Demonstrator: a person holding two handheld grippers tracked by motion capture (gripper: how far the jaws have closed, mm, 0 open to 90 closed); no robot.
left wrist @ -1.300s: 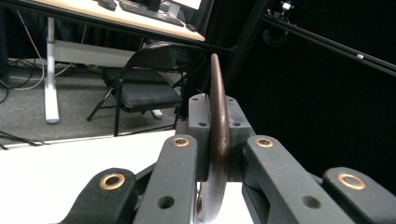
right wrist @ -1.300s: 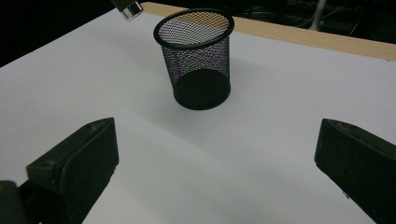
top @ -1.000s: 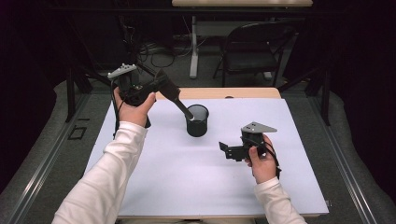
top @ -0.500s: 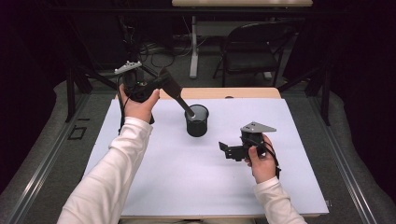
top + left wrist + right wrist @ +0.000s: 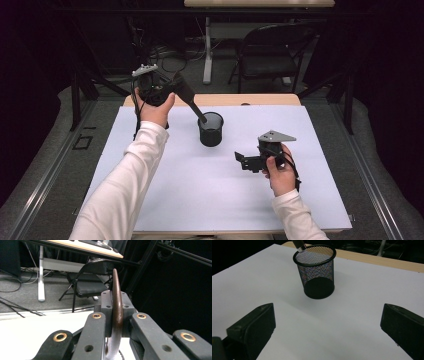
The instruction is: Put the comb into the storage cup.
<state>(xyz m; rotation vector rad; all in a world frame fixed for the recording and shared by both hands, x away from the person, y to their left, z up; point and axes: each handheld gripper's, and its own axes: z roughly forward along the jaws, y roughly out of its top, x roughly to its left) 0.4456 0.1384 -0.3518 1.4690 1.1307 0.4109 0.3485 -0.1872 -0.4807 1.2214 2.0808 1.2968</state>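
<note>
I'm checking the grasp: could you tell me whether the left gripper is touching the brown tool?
Touching. In the left gripper view, the left gripper has its jaws closed against both sides of the brown tool.

Past my left claw point(image 5: 181, 90) I see a black folding chair point(image 5: 270, 55) on grey carpet point(image 5: 350, 130), a desk point(image 5: 260, 3) behind it, and cables point(image 5: 165, 52) to the chair's left. Below the claw, a white sheet point(image 5: 200, 200) covers the bench point(image 5: 260, 99).

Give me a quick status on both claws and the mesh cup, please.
Left claw shut on brown handle, tool tip at mesh cup rim. Right claw open, empty, facing cup. Nothing between.
</note>
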